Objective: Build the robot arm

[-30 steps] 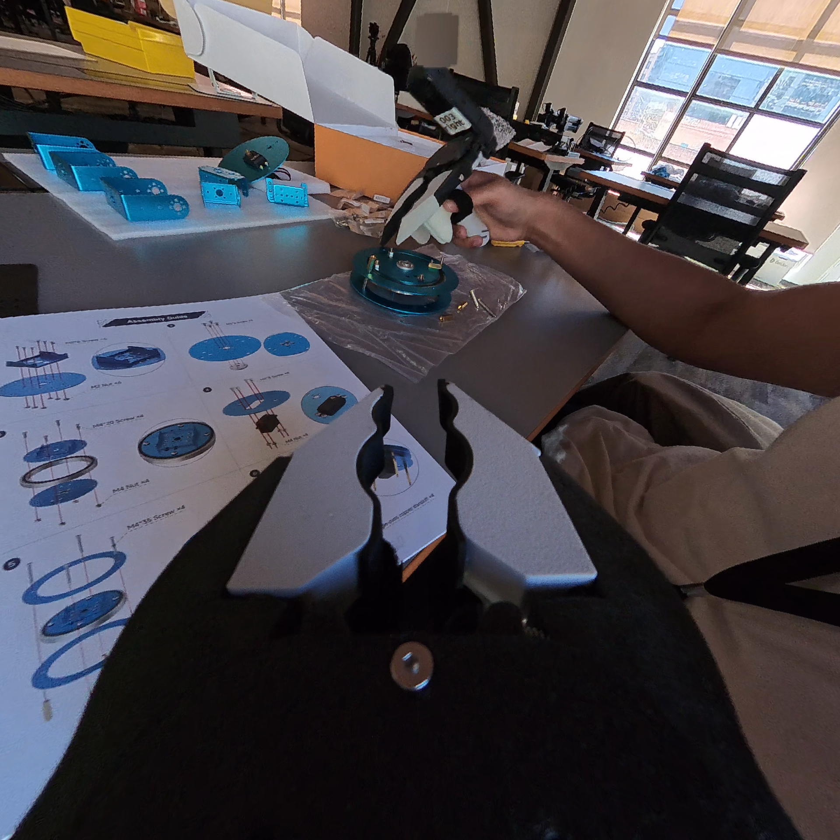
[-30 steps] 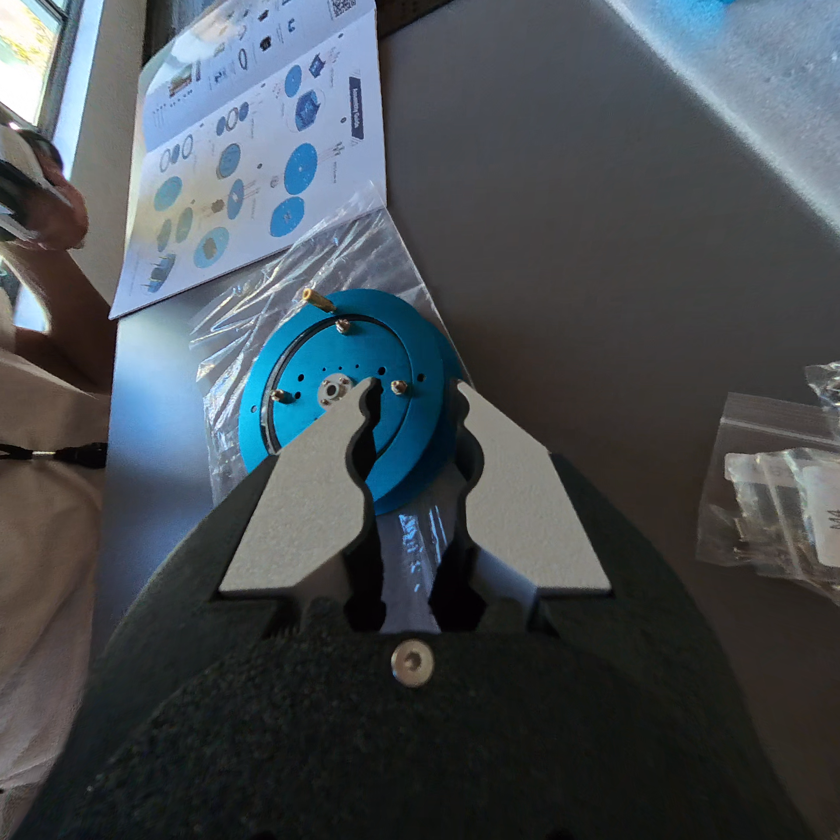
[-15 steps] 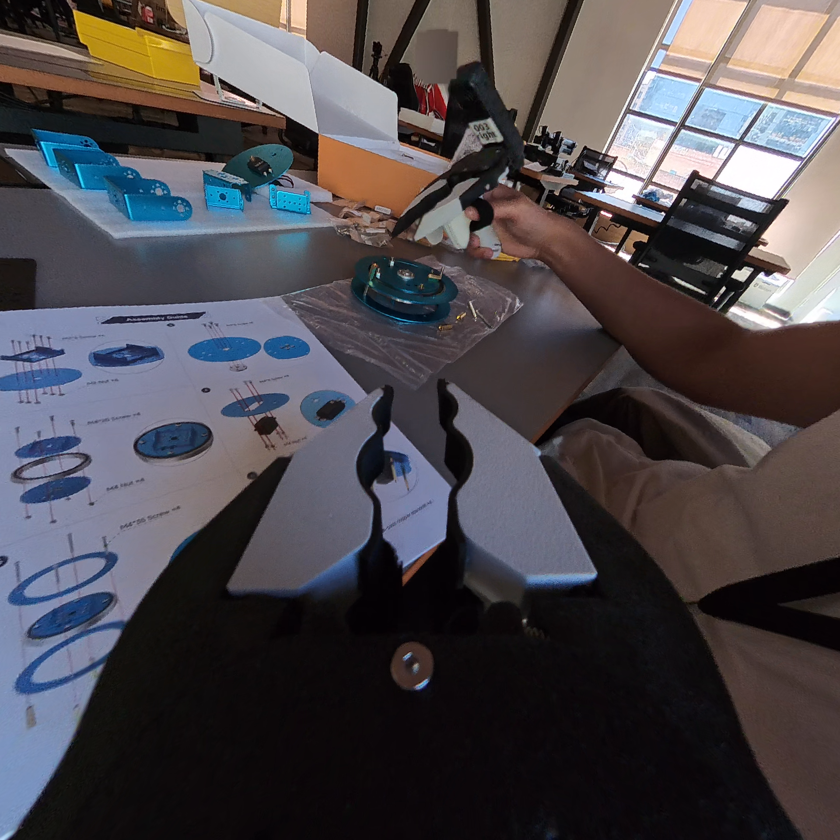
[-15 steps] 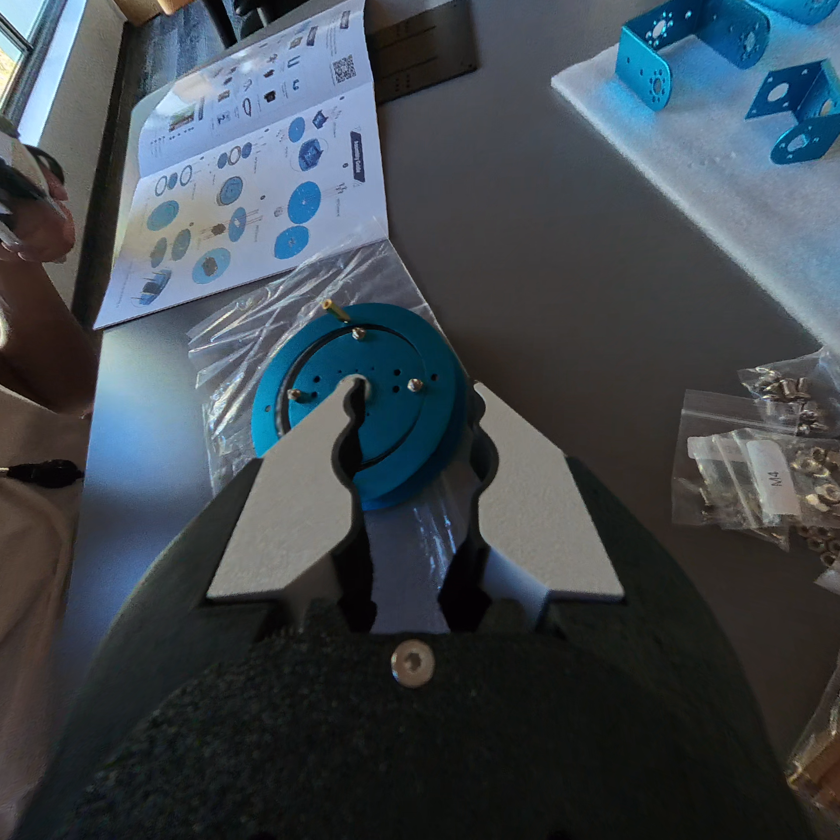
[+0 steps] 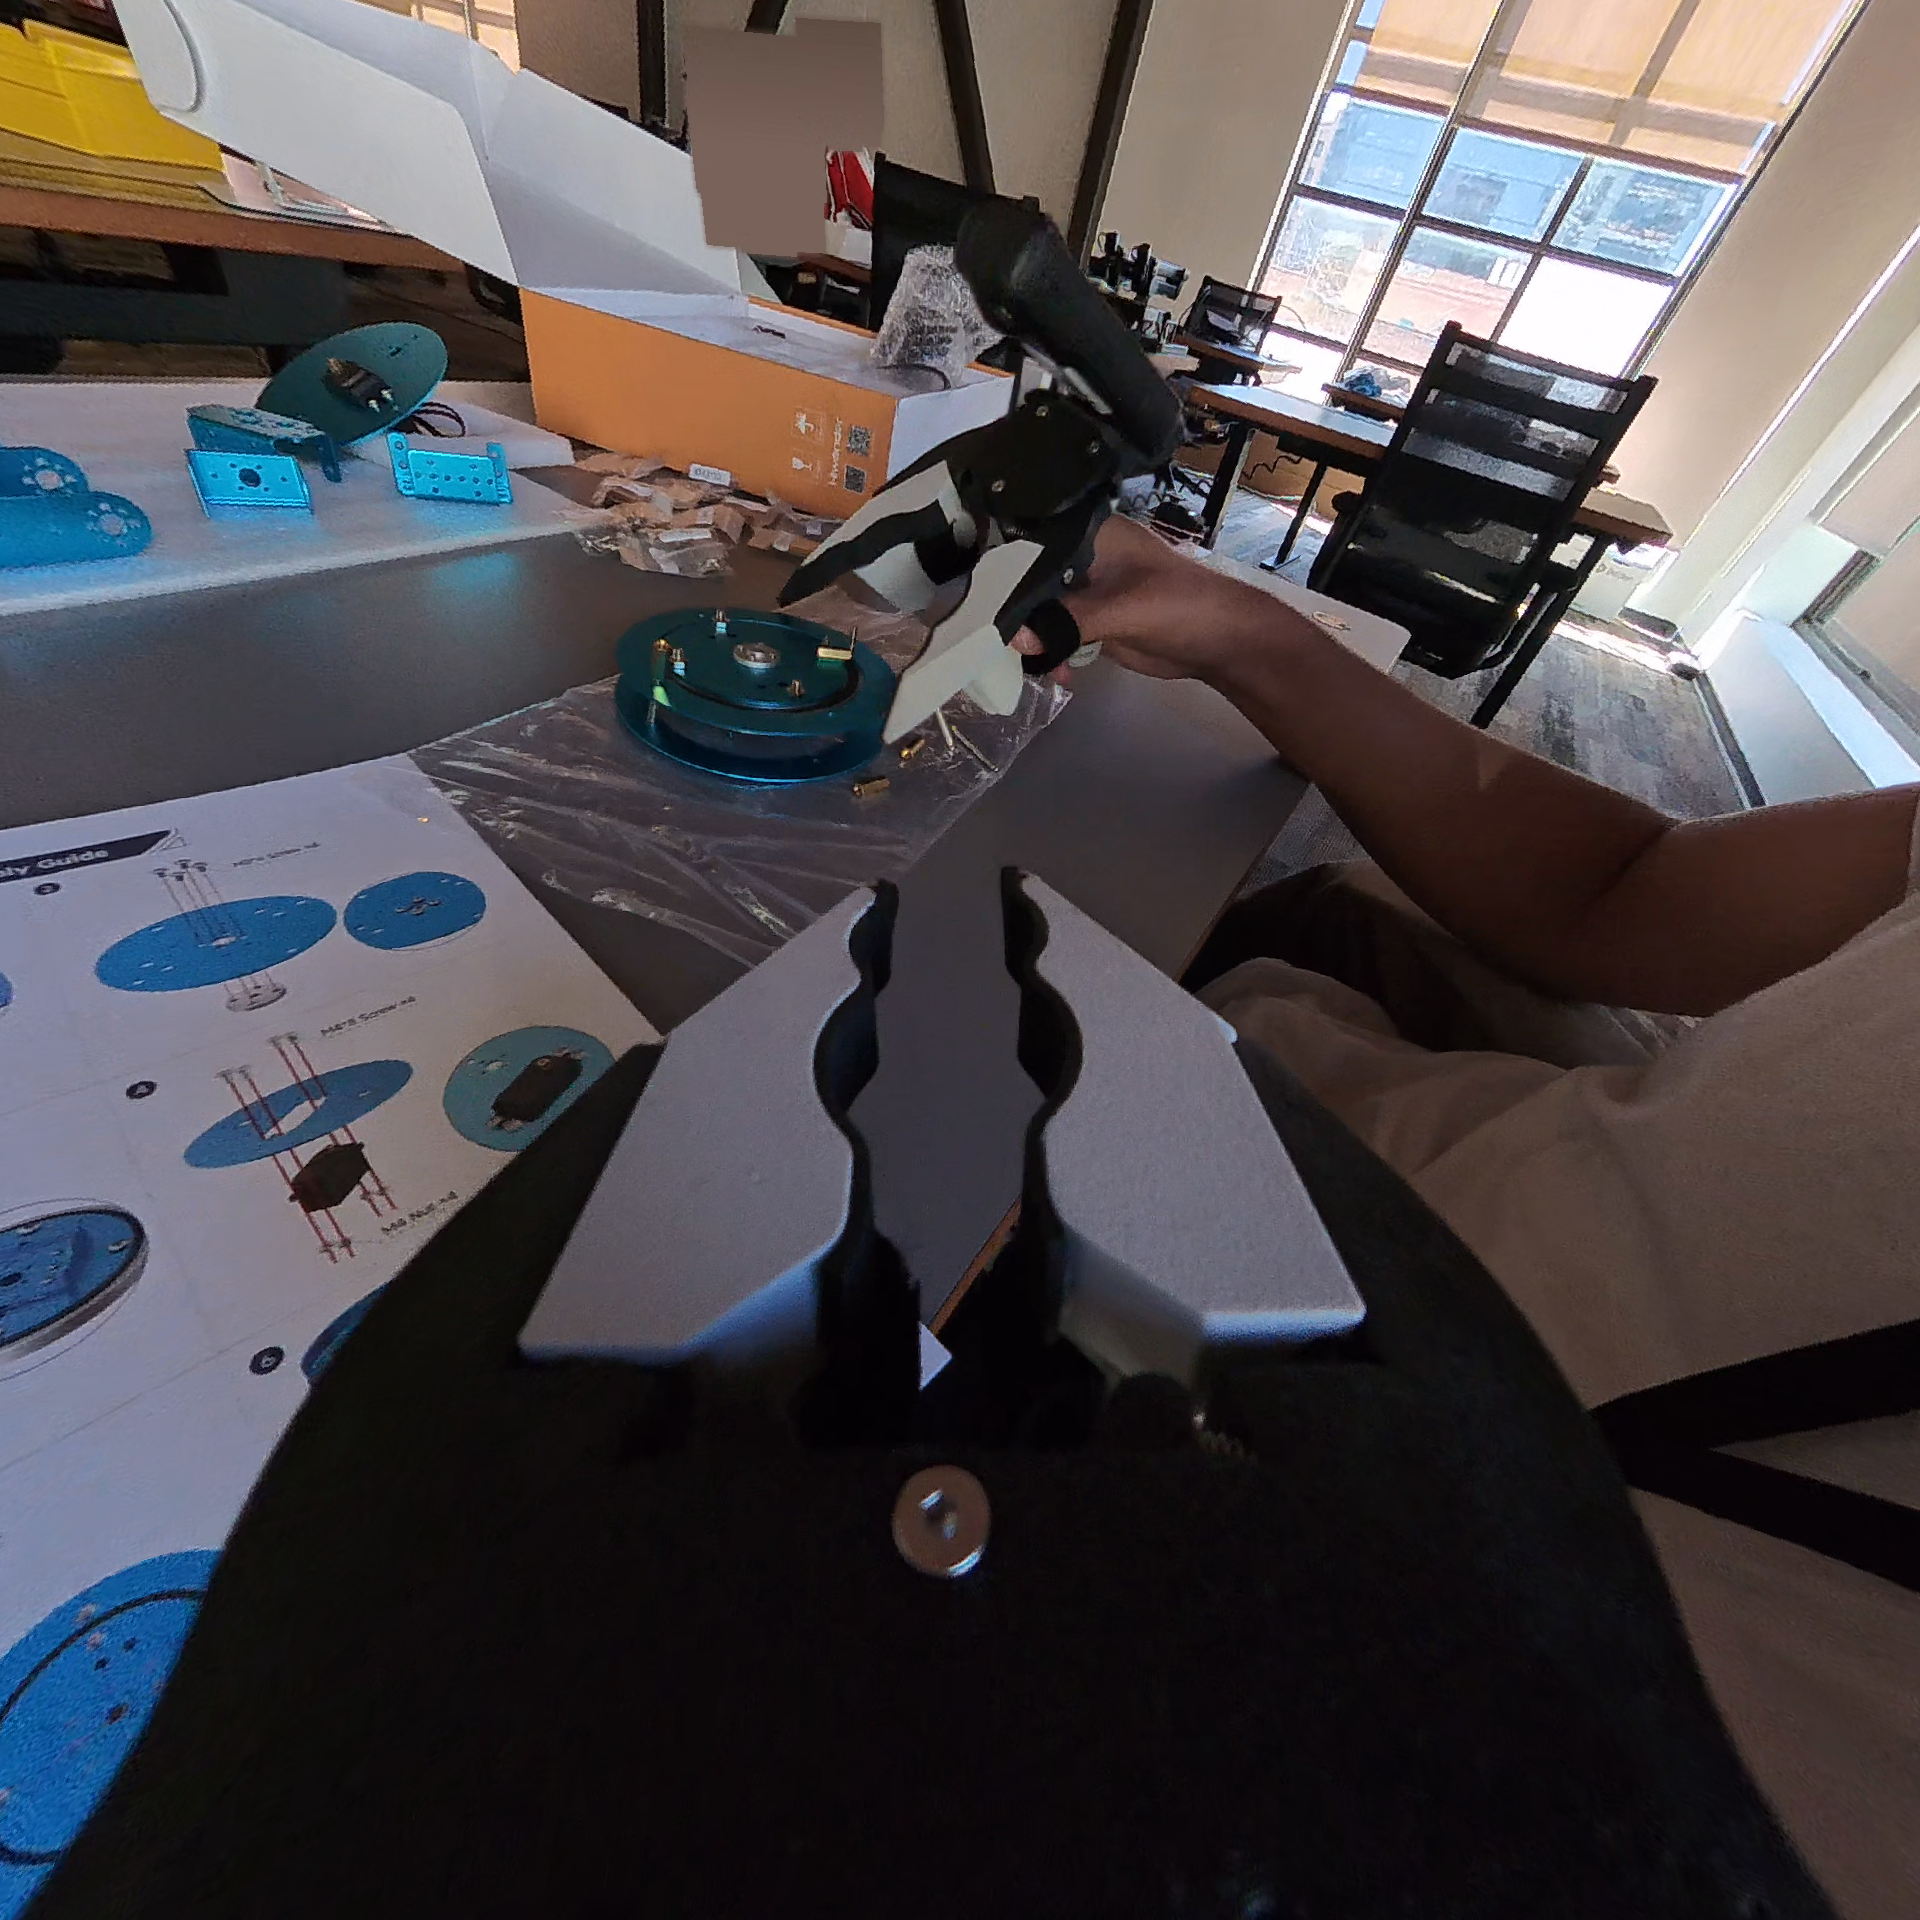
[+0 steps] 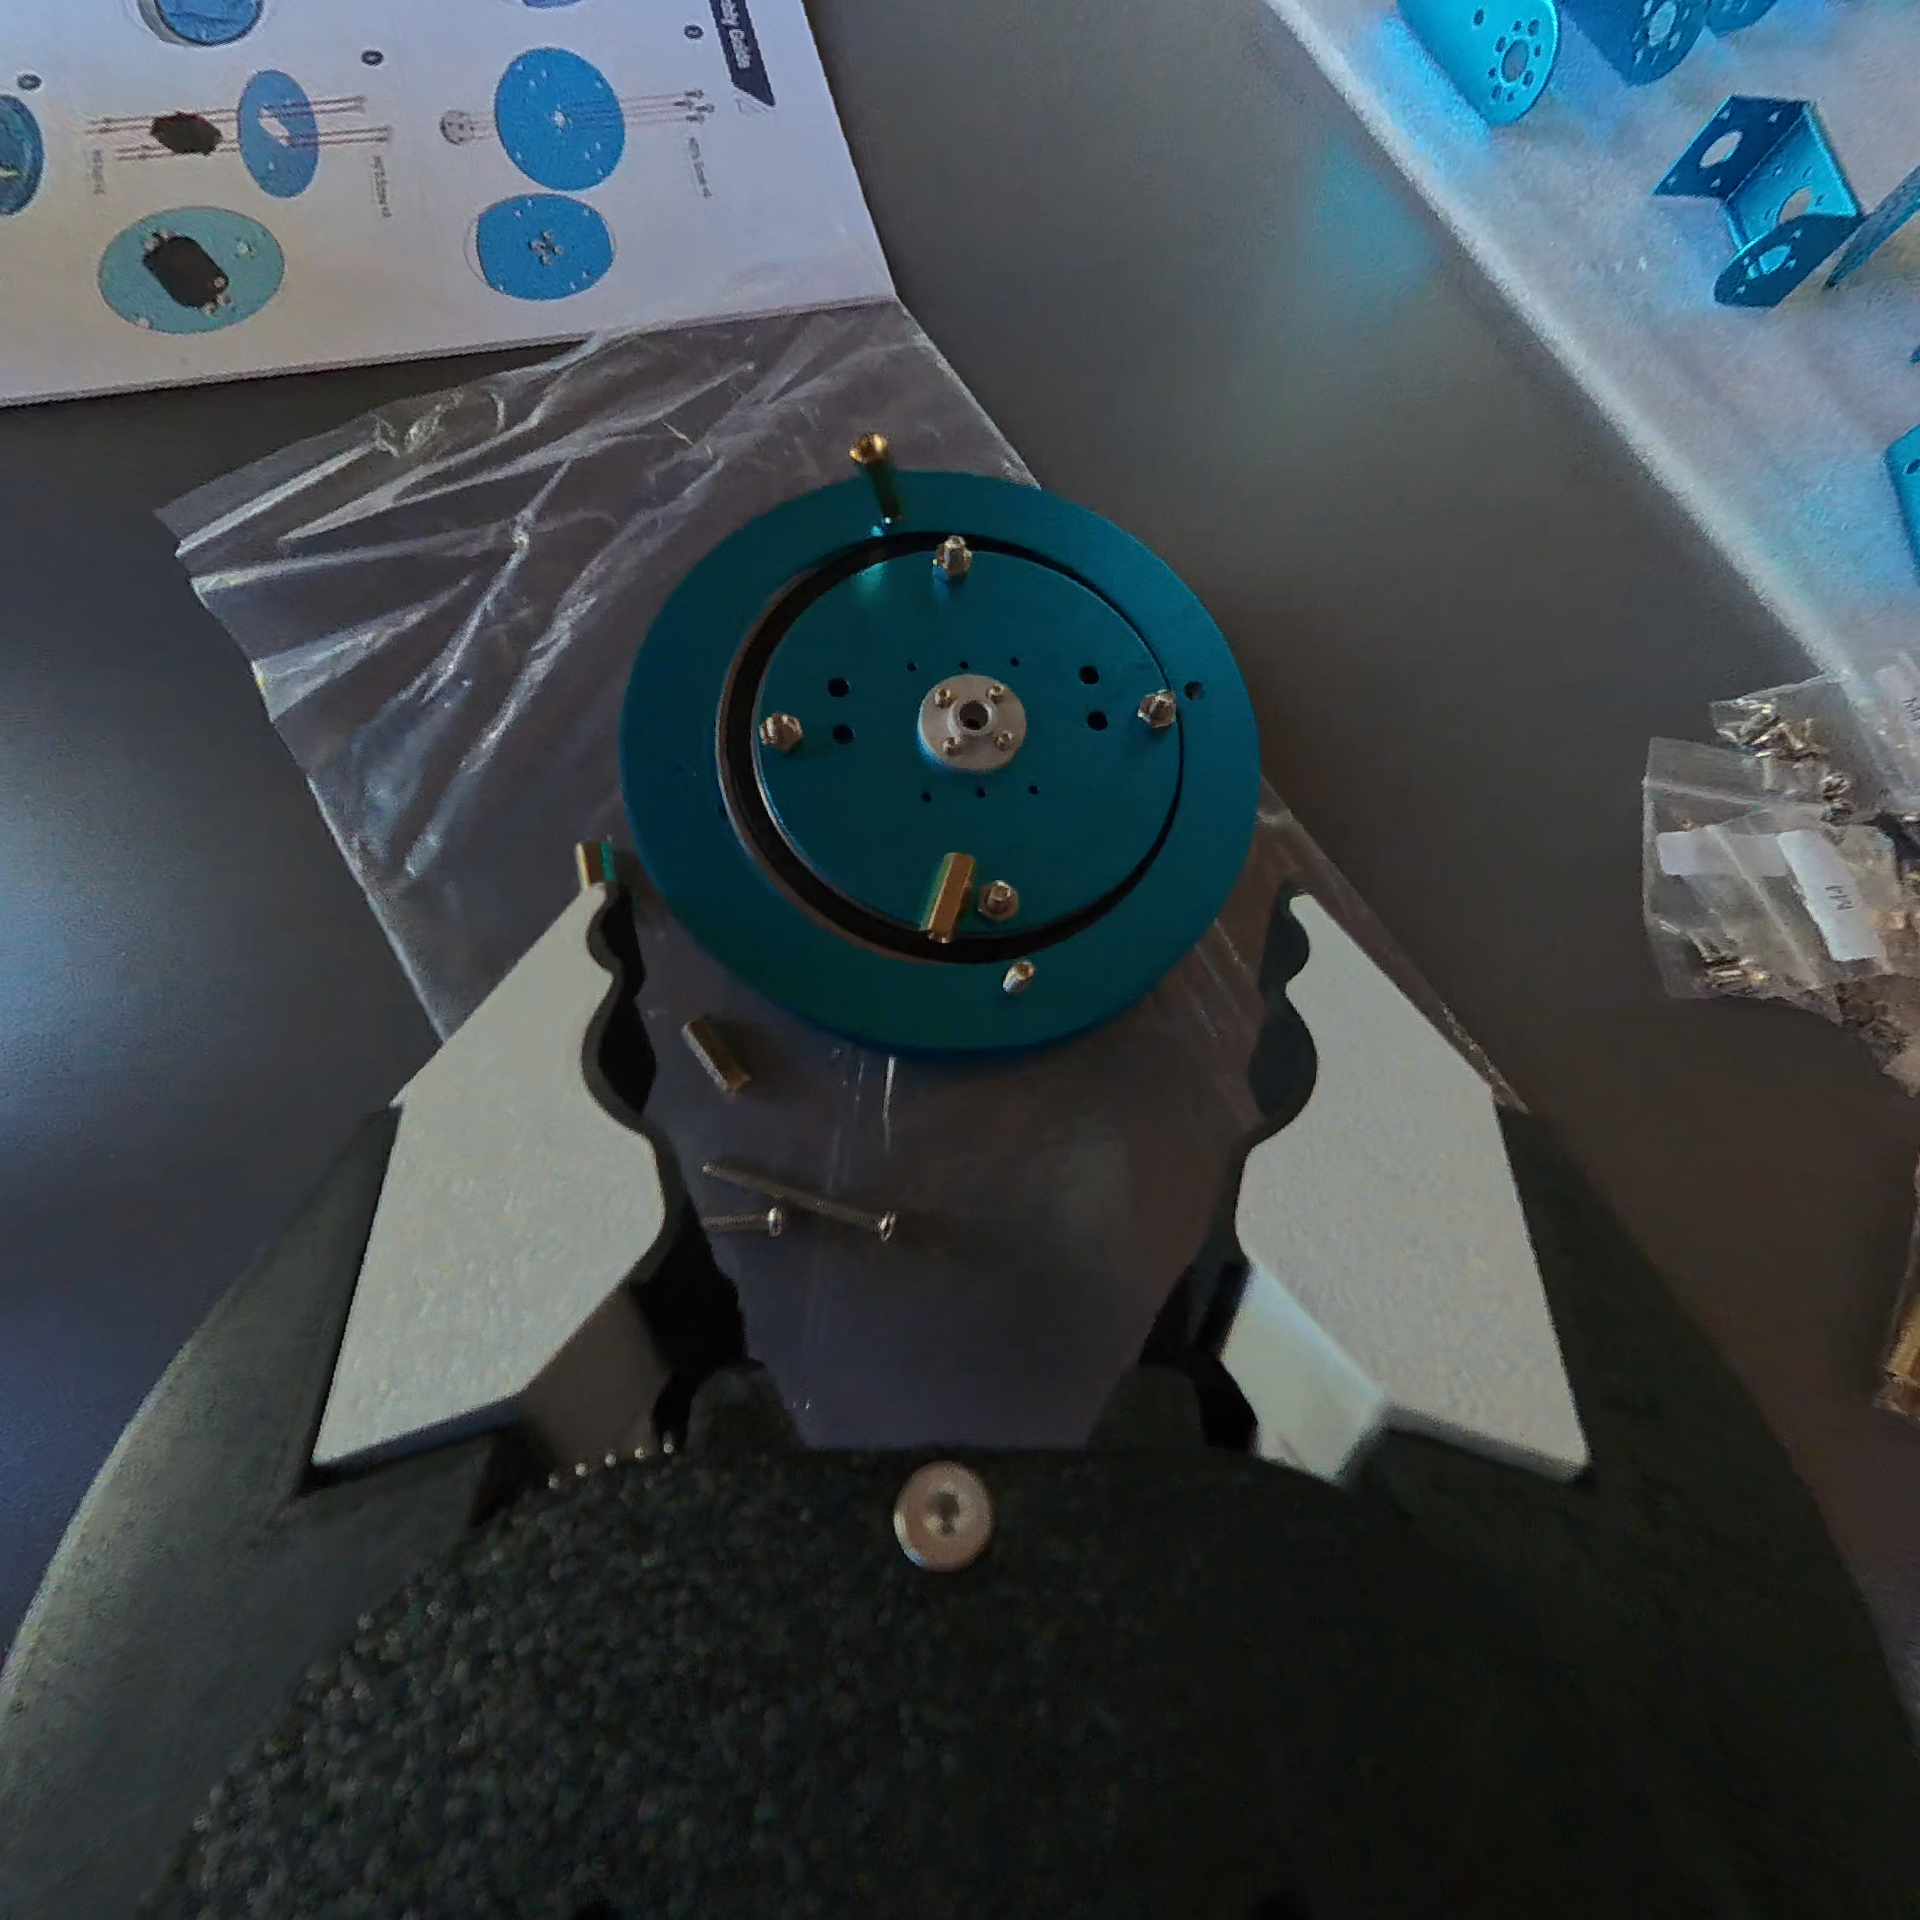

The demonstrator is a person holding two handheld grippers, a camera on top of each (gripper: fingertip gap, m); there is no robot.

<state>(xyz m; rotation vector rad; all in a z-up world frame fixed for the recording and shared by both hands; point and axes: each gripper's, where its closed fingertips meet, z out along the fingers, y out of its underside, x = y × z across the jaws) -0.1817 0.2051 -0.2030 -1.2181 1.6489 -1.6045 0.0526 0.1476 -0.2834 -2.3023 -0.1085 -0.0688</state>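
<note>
A teal round disc assembly (image 6: 1039, 831) lies on a clear plastic bag (image 6: 468, 582) on the dark table; it also shows in the left wrist view (image 5: 753, 691). One brass standoff (image 6: 945, 894) lies on the disc and another (image 6: 873, 478) stands at its far rim. A loose standoff (image 6: 717, 1055) and long screws (image 6: 800, 1210) lie on the bag between my right fingers. My right gripper (image 6: 951, 904) is wide open and empty, hovering at the disc's near rim; it also shows in the left wrist view (image 5: 873, 655). My left gripper (image 5: 940, 904) is narrowly open and empty, near the table's edge.
A printed instruction sheet (image 5: 260, 1039) lies left of the bag. Blue metal brackets (image 6: 1745, 197) sit on white foam. Small bags of hardware (image 6: 1797, 852) lie right of the disc. An open orange box (image 5: 727, 395) stands behind. The person's arm (image 5: 1507, 831) reaches across.
My right gripper has opened from a narrow gap to wide and swung round over the disc's near rim. My left gripper has shifted slightly towards the disc, its gap unchanged.
</note>
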